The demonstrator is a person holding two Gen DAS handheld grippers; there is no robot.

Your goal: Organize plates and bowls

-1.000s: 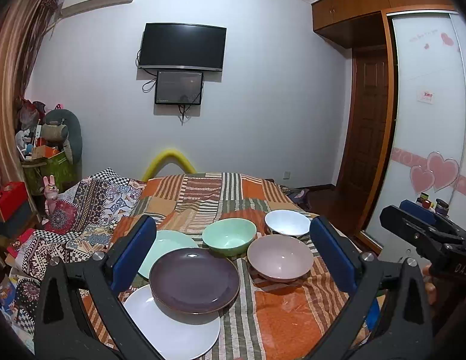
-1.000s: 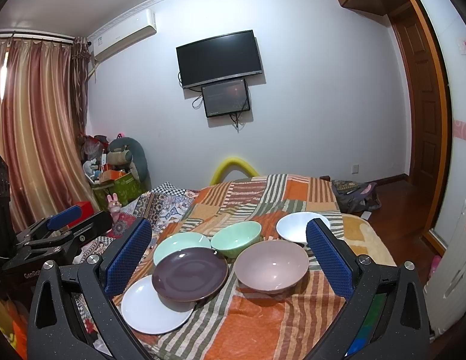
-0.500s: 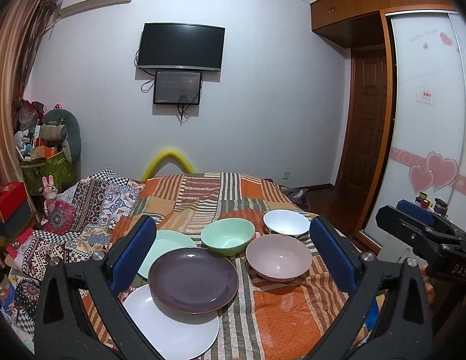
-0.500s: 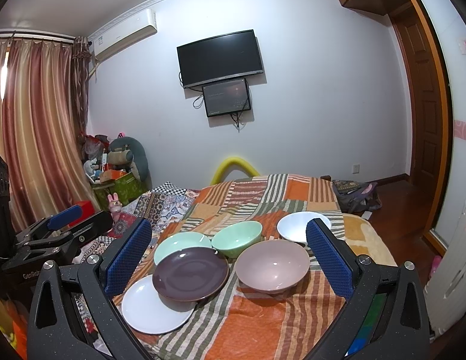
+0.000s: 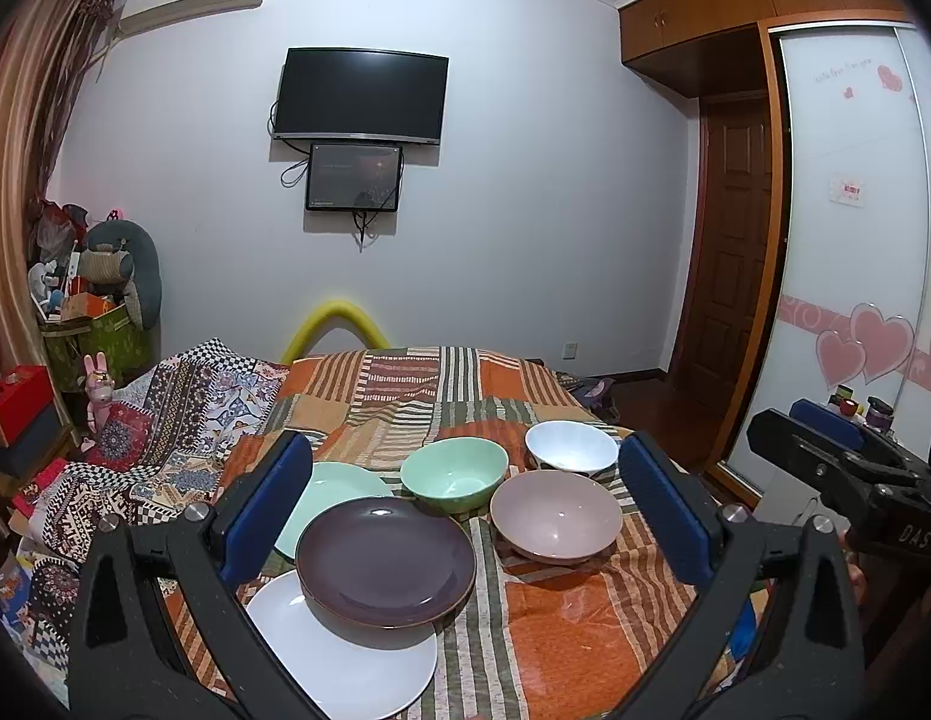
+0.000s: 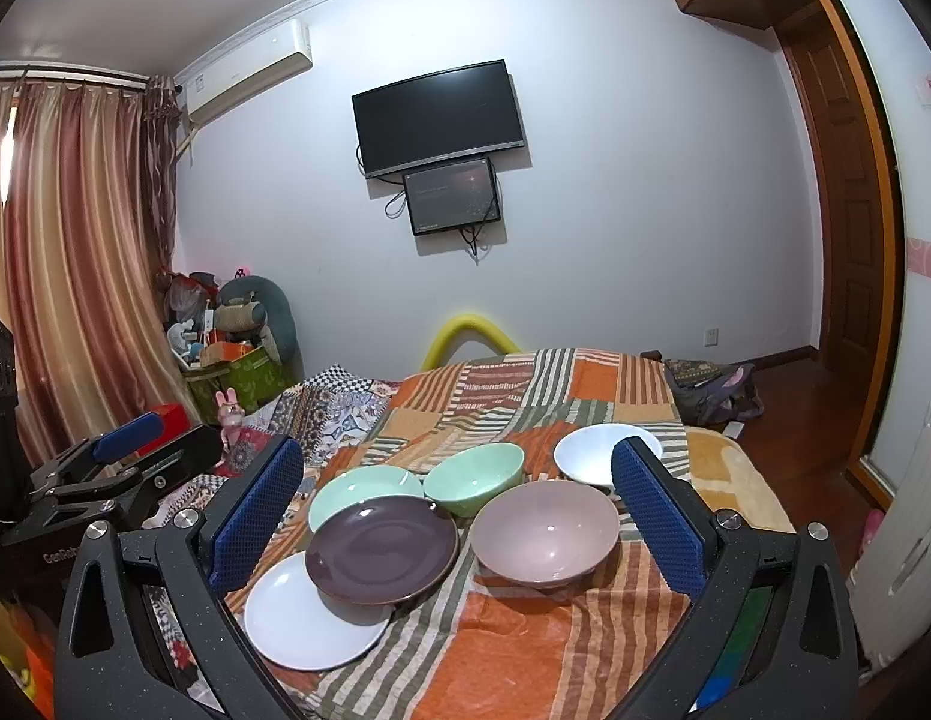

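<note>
Against the frames from 1 second ago, nothing on the bed has moved and your view has barely drifted. You have 3 plates and 3 bowls on the striped bedspread (image 5: pixel 561 648). The purple plate (image 5: pixel 384 561) overlaps the white plate (image 5: pixel 345 660) below it and the green plate (image 5: pixel 327 495) behind it. The green bowl (image 5: pixel 453 474), white bowl (image 5: pixel 570 447) and pink bowl (image 5: pixel 555 516) sit just right of the plates, close together. Your left gripper (image 5: pixel 465 516) is spread wide with nothing between its blue pads, and so is your right gripper (image 6: pixel 456 516); both hang short of the dishes. Bare bedspread lies in front of the pink bowl and beyond the dishes toward the far edge. The white bowl sits nearest the right edge.
</note>
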